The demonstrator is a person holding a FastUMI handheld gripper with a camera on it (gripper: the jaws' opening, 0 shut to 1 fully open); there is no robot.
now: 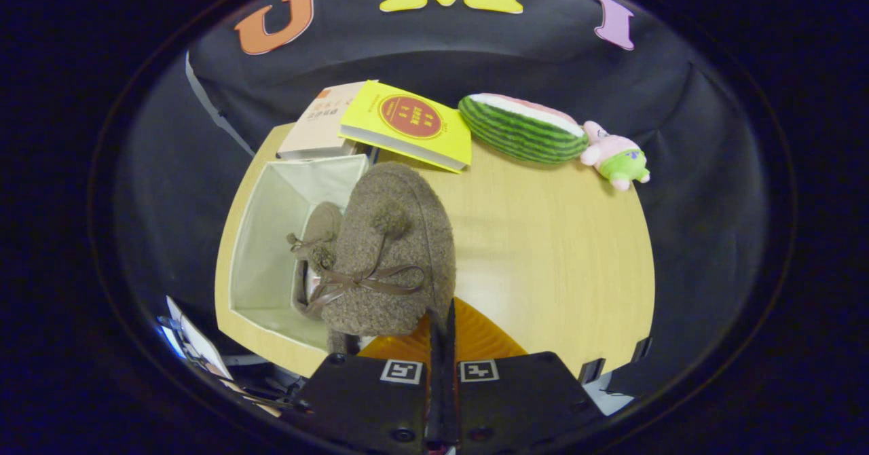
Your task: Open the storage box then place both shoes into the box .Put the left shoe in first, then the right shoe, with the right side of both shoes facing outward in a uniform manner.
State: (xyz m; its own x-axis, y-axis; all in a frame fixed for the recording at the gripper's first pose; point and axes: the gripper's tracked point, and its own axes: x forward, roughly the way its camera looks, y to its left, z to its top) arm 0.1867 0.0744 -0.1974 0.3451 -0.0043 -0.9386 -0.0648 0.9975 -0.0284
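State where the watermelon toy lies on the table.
The watermelon toy lies at the table's far edge, beyond the fingers, between the yellow book and the pink plush.

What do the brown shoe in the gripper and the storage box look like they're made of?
The brown shoe looks like nubby, fleecy fabric with a ribbon bow. The storage box looks like matte, off-white cloth over stiff panels. The gripper is shut on the shoe.

wall: black cloth; furniture: light wood table; light: soft, even
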